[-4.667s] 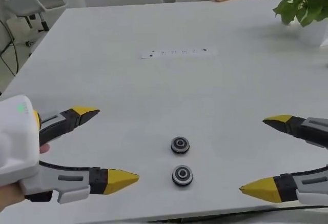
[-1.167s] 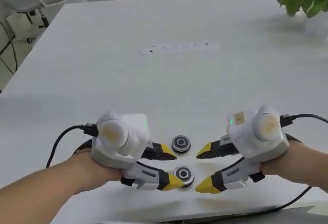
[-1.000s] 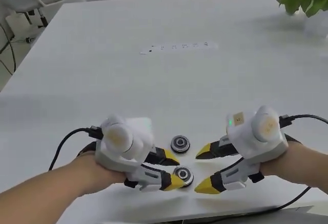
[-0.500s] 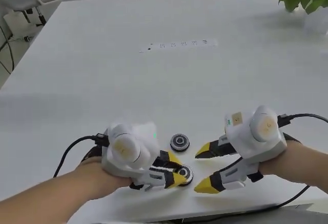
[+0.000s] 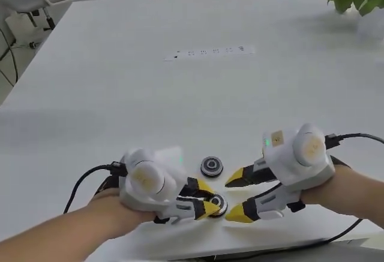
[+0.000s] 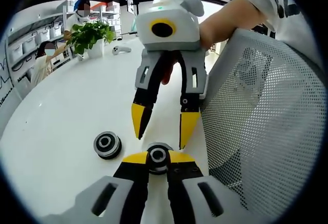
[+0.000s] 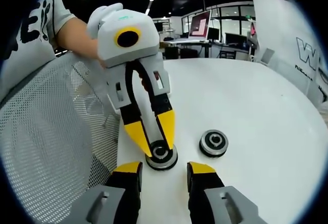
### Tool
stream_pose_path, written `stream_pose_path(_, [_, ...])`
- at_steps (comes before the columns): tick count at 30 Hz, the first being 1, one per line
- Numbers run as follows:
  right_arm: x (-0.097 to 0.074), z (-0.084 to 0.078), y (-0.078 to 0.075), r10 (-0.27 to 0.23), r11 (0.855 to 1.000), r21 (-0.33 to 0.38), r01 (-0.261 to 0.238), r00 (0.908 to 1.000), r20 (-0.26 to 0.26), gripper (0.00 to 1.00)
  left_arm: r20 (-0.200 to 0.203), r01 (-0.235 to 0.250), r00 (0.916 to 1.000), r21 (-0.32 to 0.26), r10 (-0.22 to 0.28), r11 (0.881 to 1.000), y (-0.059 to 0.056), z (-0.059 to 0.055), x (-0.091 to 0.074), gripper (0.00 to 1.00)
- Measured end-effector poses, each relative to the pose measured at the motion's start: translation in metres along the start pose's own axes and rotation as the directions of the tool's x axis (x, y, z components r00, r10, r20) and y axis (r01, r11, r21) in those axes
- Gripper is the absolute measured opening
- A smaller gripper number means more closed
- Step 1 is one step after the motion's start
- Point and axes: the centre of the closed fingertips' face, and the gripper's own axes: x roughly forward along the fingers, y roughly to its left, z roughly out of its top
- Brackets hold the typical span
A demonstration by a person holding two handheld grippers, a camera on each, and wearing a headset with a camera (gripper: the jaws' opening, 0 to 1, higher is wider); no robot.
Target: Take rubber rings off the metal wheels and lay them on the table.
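Head view: over the last second my left gripper [image 5: 207, 205] has slid in and closed its jaws on the near wheel [image 5: 216, 203], which half a second ago sat just off its tips. The right gripper [image 5: 233, 199] has crept closer too and hangs just right of the near wheel, jaws apart. I take it the wheel is now pinned, so the right one can go for the rubber. Neither wheel looks stripped yet. The far wheel [image 5: 211, 166] lies just beyond the near wheel, apart from it. The table [image 5: 180, 94] edge runs close behind the near wheel on my side. The broad open room for laying rings down is all beyond it.

Left gripper view: my own yellow tips sit tight on either side of the near wheel [image 6: 158, 155]. The right gripper [image 6: 162, 133] faces me straight across it, tips spread and just short of it. The far wheel [image 6: 107, 145] sits to one side.

Right gripper view: my jaws stand open, the near wheel [image 7: 161, 157] just ahead between the tips, with the left gripper [image 7: 156, 141] clamped on its far side. A mesh chair [image 7: 51, 131] stands hard by the table edge beside the near wheel, so I'd avoid pulling back that way.
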Motion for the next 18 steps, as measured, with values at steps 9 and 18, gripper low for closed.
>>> stream_pose_path(9, [0.011, 0.004, 0.005, 0.028, 0.999, 0.015, -0.028, 0.9996, 0.007, 0.29, -0.001, -0.021, 0.9998, -0.006, 0.021, 1.000, 0.000, 0.001, -0.001, 0.08])
stream_pose_path(18, [0.016, 0.001, 0.006, 0.028, 0.999, 0.031, -0.028, 0.9996, 0.005, 0.28, -0.001, -0.032, 0.9995, -0.022, 0.032, 0.999, -0.001, 0.000, 0.000, 0.08])
